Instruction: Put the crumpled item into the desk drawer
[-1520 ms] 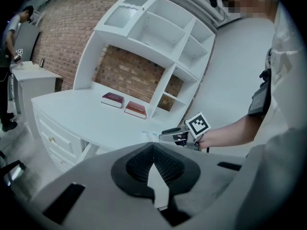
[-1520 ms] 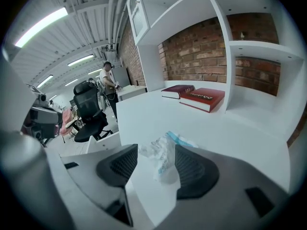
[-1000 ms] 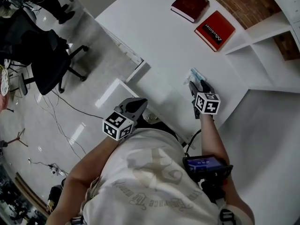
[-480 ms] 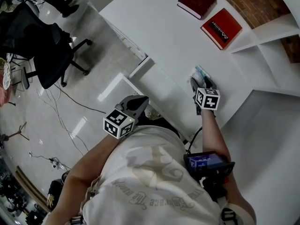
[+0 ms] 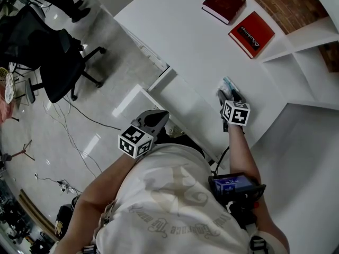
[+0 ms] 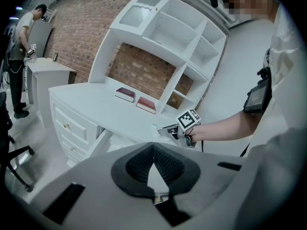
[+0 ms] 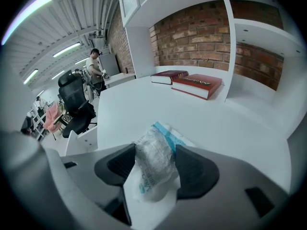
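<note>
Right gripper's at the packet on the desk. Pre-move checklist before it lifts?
1. Packet between the right gripper's jaws: ok, roughly centred.
2. Grip closed on packet: not ok. The jaws have just been closing but stand wide, and the packet is not pinched yet.
3. Drawer pulled open: ok.
4. Room inside drawer: cannot tell, the inside barely shows.
5. Left gripper shut, empty, away from the packet: ok.
6. Nearest book clear of the packet: ok.
</note>
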`<state>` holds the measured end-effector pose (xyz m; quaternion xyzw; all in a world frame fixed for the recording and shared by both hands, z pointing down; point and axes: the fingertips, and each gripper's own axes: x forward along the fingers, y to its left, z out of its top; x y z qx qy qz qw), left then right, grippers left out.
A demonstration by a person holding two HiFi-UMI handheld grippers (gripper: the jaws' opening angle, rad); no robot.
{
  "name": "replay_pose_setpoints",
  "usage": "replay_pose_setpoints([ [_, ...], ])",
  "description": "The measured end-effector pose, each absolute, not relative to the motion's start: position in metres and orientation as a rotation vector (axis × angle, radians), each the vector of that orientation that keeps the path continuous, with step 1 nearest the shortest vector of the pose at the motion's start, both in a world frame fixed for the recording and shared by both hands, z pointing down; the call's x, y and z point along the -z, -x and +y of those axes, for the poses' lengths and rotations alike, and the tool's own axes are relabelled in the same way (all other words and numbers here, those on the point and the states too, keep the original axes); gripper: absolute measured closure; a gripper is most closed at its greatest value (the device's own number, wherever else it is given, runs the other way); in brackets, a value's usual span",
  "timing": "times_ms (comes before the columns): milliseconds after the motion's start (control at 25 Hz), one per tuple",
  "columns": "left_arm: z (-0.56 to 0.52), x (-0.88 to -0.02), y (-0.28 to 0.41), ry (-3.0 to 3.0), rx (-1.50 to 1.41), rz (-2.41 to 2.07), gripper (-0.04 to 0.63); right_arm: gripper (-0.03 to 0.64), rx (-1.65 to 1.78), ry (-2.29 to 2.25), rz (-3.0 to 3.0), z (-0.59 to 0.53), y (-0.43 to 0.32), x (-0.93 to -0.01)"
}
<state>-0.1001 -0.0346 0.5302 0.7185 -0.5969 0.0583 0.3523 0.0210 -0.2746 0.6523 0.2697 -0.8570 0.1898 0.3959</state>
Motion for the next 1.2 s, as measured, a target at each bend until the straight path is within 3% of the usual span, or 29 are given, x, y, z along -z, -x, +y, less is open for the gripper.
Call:
replay_pose_setpoints([
  [360, -0.03, -0.529, 0.098, -1.875, -0.144, -1.528, 0.575, 0.418, -0.426, -0.68, -2.148, -0.272, -0.024, -0.649],
  [1200, -0.017, -0.526, 0.09, -1.908, -0.146, -1.522, 0.575, 0.446, -0.394, -0.637, -2.245, -0.245, -0.016, -0.611],
])
